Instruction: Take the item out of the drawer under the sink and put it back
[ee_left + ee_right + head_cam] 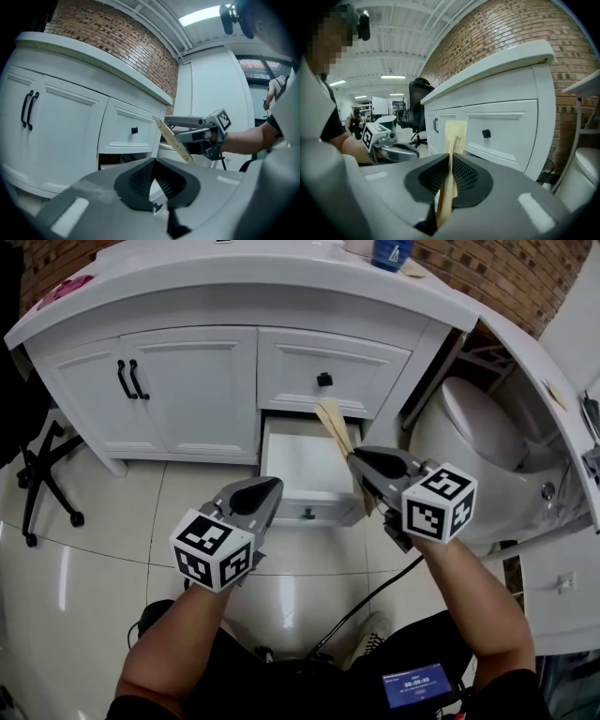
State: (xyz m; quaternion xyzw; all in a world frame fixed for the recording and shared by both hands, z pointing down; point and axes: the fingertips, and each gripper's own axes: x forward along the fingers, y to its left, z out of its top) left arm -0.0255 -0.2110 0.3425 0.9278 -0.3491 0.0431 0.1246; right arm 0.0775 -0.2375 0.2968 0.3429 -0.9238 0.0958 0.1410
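The low drawer point(298, 463) of the white vanity stands pulled out, and its white inside looks bare. My right gripper point(357, 458) is shut on a flat tan paper packet point(335, 424), holding it upright above the drawer's right side. In the right gripper view the packet point(455, 135) sticks up from between the pads point(464, 177). My left gripper point(269, 490) hovers over the drawer's front left corner, shut with nothing in it. From the left gripper view, the packet point(174, 139) and the right gripper point(185, 127) show beyond my shut jaws.
Above the open drawer is a shut drawer with a black knob point(324, 380); cabinet doors point(192, 390) are to the left. A toilet point(473, 442) stands close on the right, an office chair point(42, 474) at far left. A black cable point(361, 604) crosses the tiled floor.
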